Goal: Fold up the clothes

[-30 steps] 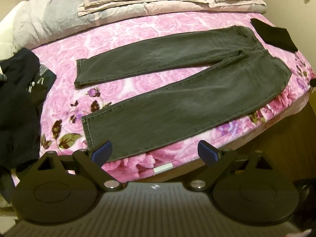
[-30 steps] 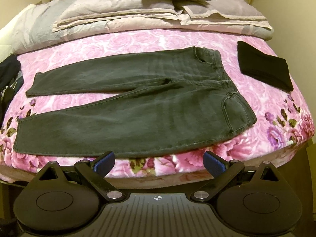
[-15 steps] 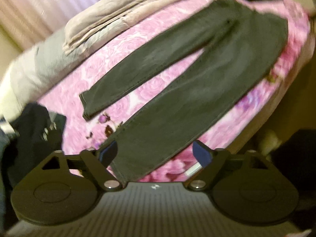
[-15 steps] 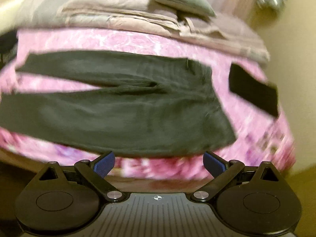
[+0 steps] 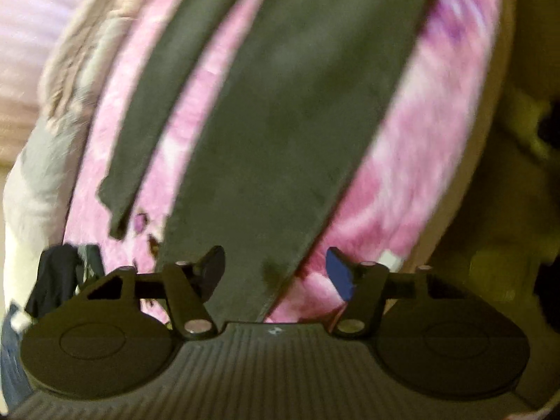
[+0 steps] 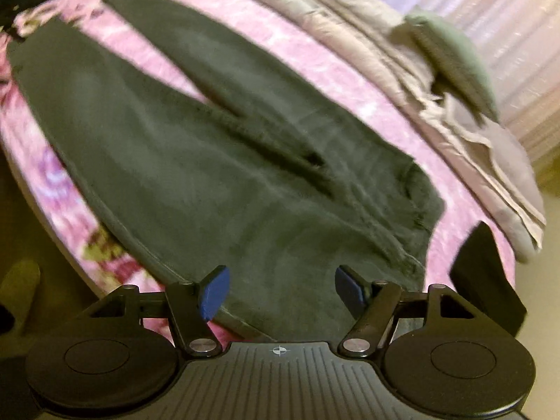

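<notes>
A: So, where are your tongs sitting right now?

B: Your left gripper (image 5: 274, 273) is spread wide with nothing between its fingers. It hangs over the hem end of the near trouser leg, which runs from 6 o'clock up toward 12 in that blurred view.

A: And the trousers themselves?

B: The dark trousers (image 5: 280, 122) lie flat on the pink flowered bedspread (image 5: 413, 147). In the left view the far leg ends at about 9 o'clock, apart from the near one, with pink showing between them. A heap of dark clothes (image 5: 59, 276) sits at 8 o'clock by the left finger.

A: What does your right side show?

B: Your right gripper (image 6: 278, 292) is also wide open and empty. It hovers at the bed edge over the trousers (image 6: 210, 175), near the waist end; I cannot tell whether the pads touch the cloth. The legs stretch off toward 10 o'clock. A folded black garment (image 6: 486, 273) lies at 4 o'clock, just beside the waistband. Folded quilts (image 6: 402, 56) and a green pillow (image 6: 455, 56) sit at 1 to 2 o'clock.
</notes>
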